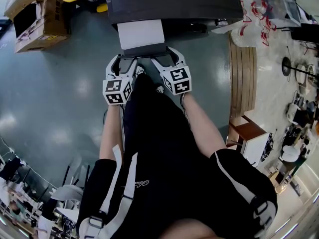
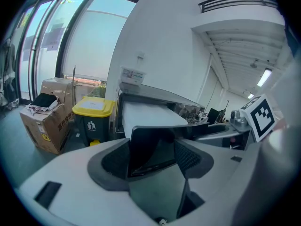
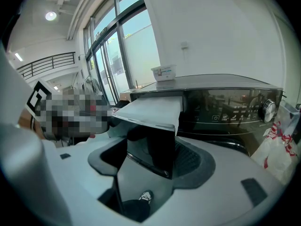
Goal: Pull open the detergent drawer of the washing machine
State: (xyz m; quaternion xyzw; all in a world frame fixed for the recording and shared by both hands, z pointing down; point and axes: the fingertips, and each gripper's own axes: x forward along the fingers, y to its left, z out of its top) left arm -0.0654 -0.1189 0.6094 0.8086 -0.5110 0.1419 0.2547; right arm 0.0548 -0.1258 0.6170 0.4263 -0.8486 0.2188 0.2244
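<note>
Yellow-lidded bin [image 2: 92, 114], cardboard box [image 2: 44, 121] left of washing machine [image 1: 174, 1] with drawer [image 1: 141, 34] out.

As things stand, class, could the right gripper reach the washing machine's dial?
Probably not yet: the right gripper is clamped on the drawer front; the dial sits off to its right, unobstructed.

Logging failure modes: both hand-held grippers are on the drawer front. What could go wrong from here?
1. The detergent drawer already stands well out of the washing machine; more pull may hit its stop or yank it free.
2. The left hand-held gripper and right hand-held gripper clamp the same narrow front panel; uneven pull could twist it.
</note>
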